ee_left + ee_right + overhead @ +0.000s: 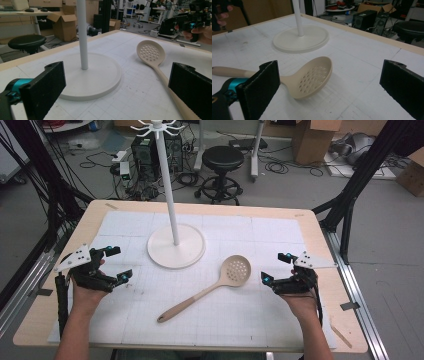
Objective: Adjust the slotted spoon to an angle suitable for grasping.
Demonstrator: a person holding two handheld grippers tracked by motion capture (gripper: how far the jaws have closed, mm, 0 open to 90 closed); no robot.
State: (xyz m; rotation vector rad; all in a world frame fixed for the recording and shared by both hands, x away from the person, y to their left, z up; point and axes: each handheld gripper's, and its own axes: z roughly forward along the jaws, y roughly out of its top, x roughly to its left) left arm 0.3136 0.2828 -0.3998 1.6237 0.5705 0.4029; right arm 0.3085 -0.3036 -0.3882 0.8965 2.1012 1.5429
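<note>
while slotted spoon (pixel 207 290) lies on table, left tongs (pixel 116 265) and right tongs (pixel 275 268) gape empty.

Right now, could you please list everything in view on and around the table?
Slotted spoon: one, beige, lying mid-table, bowl toward the stand.
Hanger stand: one, white, round base and upright pole, behind the spoon.
Table: one, wooden rim, white gridded mat.
Stool: one, black, on the floor beyond the table.
Cardboard boxes: several, brown, far floor.
Left tongs: one, black, open, left side.
Right tongs: one, black, open, right of the spoon.
</note>
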